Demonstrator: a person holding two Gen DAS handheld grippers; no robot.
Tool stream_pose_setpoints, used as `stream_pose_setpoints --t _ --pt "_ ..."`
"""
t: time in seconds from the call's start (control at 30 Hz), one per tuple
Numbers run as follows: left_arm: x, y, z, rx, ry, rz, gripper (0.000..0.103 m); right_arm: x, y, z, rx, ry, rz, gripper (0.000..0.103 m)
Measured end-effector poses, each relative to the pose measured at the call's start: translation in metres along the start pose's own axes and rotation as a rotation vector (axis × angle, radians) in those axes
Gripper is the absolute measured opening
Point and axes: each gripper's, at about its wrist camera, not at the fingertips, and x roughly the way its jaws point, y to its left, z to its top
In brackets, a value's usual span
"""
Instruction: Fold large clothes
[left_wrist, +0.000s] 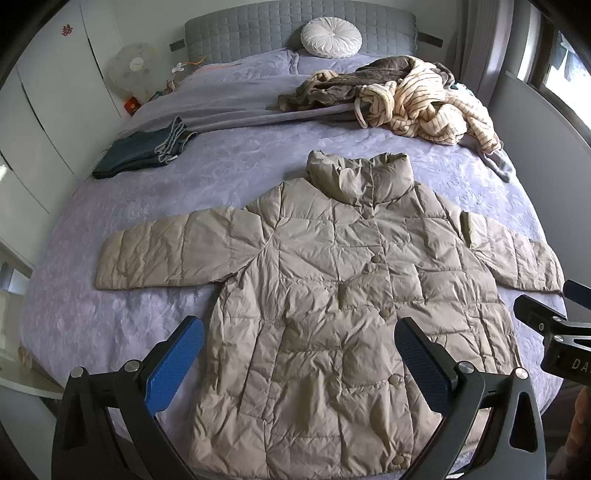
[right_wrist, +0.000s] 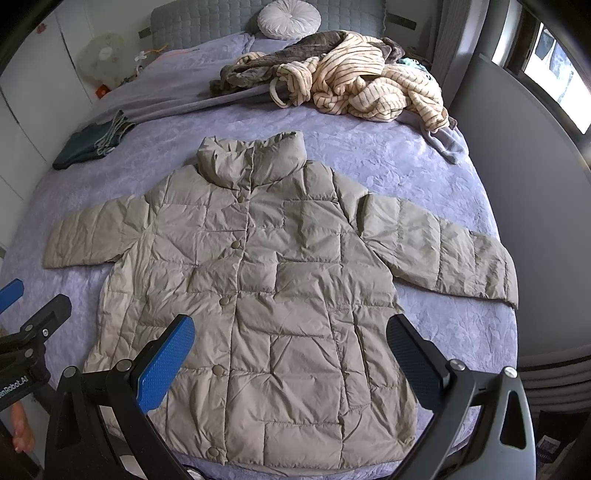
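So the beige puffer jacket (left_wrist: 332, 295) is laid flat, front up and snapped shut, on the purple bedspread (left_wrist: 110, 314), sleeves out to both sides, collar toward the headboard (left_wrist: 295, 26). Both grippers hang over its hem end, not touching it: left gripper (left_wrist: 299, 365) spread wide and empty, right gripper (right_wrist: 291, 363) same deal. Folded jeans (left_wrist: 144, 151) sit far left, and a striped robe pile (left_wrist: 417, 99) is up by the round pillow (left_wrist: 331, 37).

The left gripper (left_wrist: 300, 363) and the right gripper (right_wrist: 291, 363) are side by side, both jaws wide apart, holding nothing.
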Motion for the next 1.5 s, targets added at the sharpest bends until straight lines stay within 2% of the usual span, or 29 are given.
stream_pose_setpoints --t 1.27,1.5 --pt "-0.0003 -0.0007 0.0017 -0.002 0.004 -0.001 0.103 0.0024 0.002 0.0019 0.001 0.01 0.0 0.103" --pt "-0.0016 0.0062 -0.0072 -0.01 0.012 -0.003 0.103 0.0024 0.0008 0.0051 0.003 0.013 0.002 0.103"
